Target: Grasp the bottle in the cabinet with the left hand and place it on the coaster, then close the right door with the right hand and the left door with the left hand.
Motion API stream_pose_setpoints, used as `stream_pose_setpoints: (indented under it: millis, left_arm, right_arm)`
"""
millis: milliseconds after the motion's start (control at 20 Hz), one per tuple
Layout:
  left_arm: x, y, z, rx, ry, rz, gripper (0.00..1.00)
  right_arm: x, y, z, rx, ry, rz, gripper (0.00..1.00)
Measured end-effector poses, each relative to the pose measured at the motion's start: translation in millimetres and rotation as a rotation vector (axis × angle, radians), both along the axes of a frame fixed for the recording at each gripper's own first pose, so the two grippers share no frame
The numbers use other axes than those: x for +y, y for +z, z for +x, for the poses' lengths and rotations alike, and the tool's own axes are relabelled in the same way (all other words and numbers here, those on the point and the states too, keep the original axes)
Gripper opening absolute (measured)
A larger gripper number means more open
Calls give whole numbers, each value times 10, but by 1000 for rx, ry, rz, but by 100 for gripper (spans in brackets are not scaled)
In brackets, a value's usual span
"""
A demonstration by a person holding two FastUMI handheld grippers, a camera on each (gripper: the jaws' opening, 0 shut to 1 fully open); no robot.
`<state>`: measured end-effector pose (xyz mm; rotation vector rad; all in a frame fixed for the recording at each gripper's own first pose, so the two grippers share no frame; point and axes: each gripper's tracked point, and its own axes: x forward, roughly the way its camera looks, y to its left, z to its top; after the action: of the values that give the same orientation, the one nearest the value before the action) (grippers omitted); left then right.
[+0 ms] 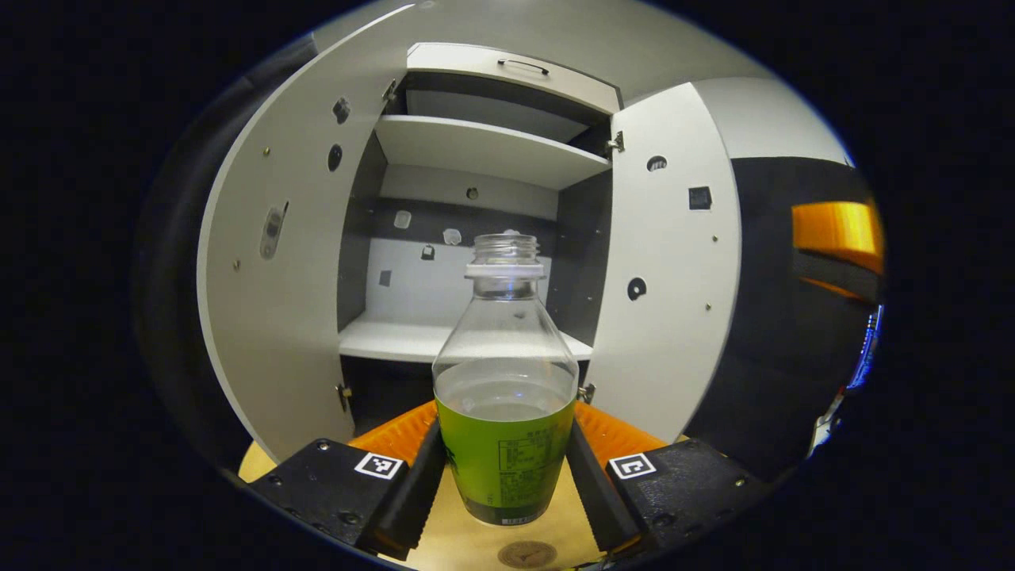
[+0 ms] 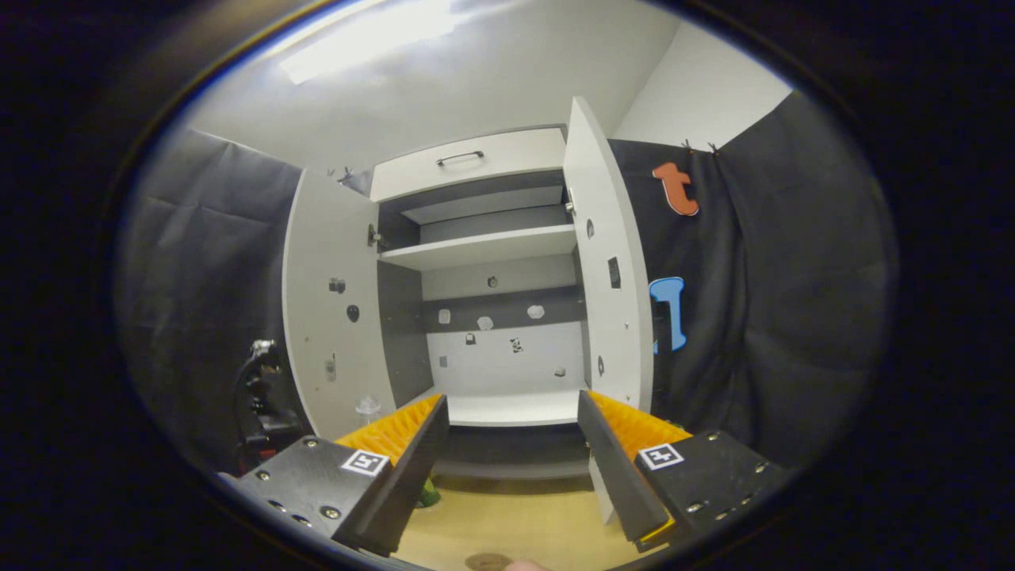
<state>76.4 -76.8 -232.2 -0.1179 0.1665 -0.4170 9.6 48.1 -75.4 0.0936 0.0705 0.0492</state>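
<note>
Clear bottle [image 1: 505, 396] clamped upright in left hand-held gripper [image 1: 505, 484], cabinet doors [image 1: 670, 262] wide open

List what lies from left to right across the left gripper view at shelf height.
Open white left cabinet door → white lower shelf → clear plastic bottle with green label, gripped by the left tool → open white right cabinet door → black cloth booth wall.
</note>
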Motion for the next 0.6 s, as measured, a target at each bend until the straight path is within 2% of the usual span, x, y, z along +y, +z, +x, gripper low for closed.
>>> stream_pose_setpoints:
  millis: [200,450,600]
  left_arm:
    - [-127,-501,-213,17,-46,37,80]
    - [-310,-986,-380,15,-96,38,80]
    - [-458,-1333,-496,17,-146,77,80]
  right_arm:
    - [-68,-78,40,13,-11,-11,99]
    - [-117,-166,120,14,-19,4,99]
    - [-145,-210,158,-1,-19,11,99]
